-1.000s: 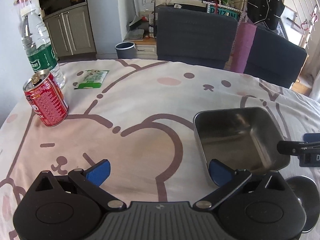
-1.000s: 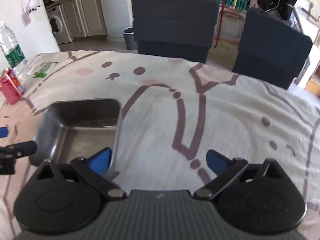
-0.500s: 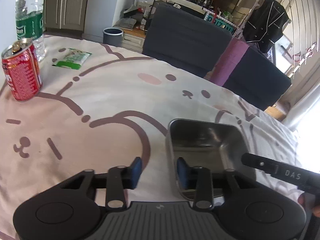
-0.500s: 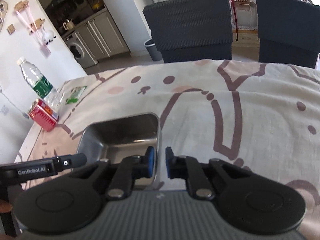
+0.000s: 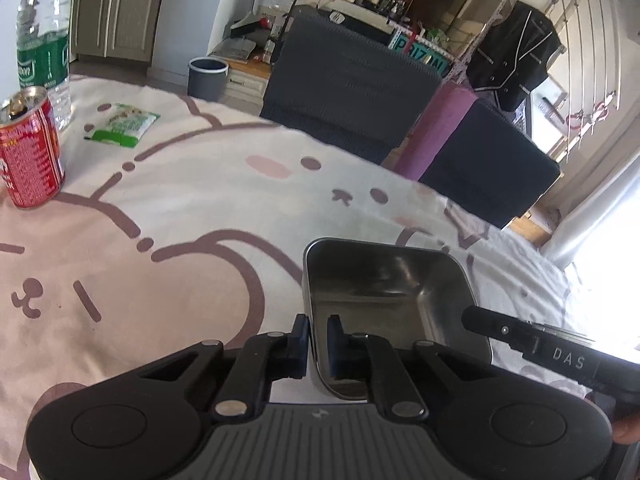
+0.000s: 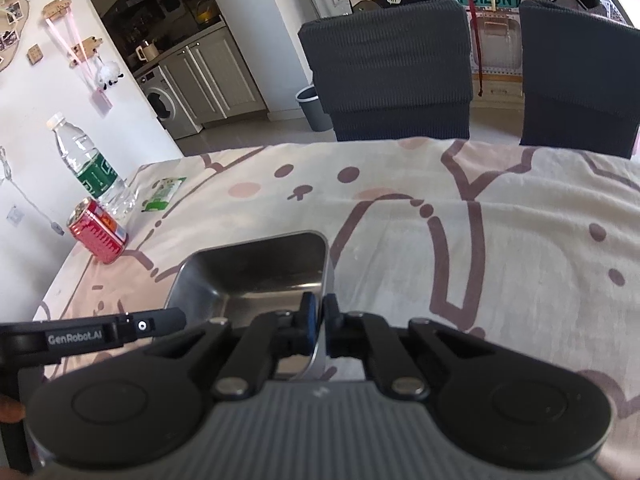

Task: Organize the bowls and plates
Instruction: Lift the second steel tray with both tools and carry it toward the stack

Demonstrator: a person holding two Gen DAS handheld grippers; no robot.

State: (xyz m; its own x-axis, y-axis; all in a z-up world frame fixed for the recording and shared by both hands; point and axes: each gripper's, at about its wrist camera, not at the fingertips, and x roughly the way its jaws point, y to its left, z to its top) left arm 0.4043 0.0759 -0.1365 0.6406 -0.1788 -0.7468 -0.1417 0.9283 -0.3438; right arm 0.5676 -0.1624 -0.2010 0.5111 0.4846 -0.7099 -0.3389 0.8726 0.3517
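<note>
Left tool [image 5: 318,340] clamped on left wall of square steel bowl [image 5: 384,284]; right tool [image 6: 319,322] clamped on its right wall. Bowl sat on desk [image 5: 180,208] under cartoon cloth. Far left: water bottle [image 5: 42,48], red can [image 5: 30,152], green packet [image 5: 122,125].

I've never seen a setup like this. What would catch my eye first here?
Probably the shiny square metal bowl in the middle of the cartoon-print tablecloth, pinched at opposite walls by the left tool and the right tool. Next, the red can beside a water bottle at the far left.
</note>
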